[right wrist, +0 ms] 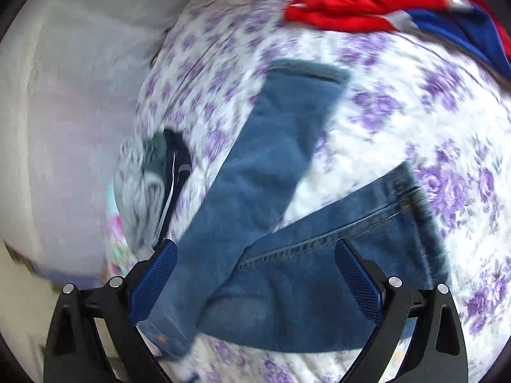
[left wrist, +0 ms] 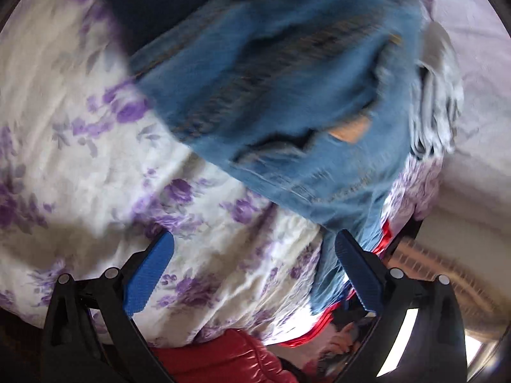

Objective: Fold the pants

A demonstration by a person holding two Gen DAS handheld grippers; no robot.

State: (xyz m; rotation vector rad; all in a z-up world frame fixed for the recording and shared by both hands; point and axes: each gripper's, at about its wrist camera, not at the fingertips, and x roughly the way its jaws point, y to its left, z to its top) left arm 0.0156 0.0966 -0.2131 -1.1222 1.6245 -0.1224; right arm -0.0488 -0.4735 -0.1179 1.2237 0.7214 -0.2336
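Observation:
Blue jeans (right wrist: 271,223) lie on a white bedspread with purple flowers (right wrist: 399,121), the two legs spread in a V. My right gripper (right wrist: 255,274) is open just above the jeans where the legs meet. In the left wrist view the jeans (left wrist: 287,95) lie bunched ahead, waist end with a tan patch (left wrist: 349,131) showing, blurred by motion. My left gripper (left wrist: 254,271) is open and empty above the bedspread (left wrist: 95,159), short of the jeans; one denim edge hangs by its right finger (left wrist: 357,274).
A red, white and blue garment (right wrist: 383,9) lies at the far side of the bed. A grey and dark clothing pile (right wrist: 150,185) lies left of the jeans. A red jacket (left wrist: 223,360) shows below the left gripper. A dark garment (left wrist: 159,0) lies beyond the jeans.

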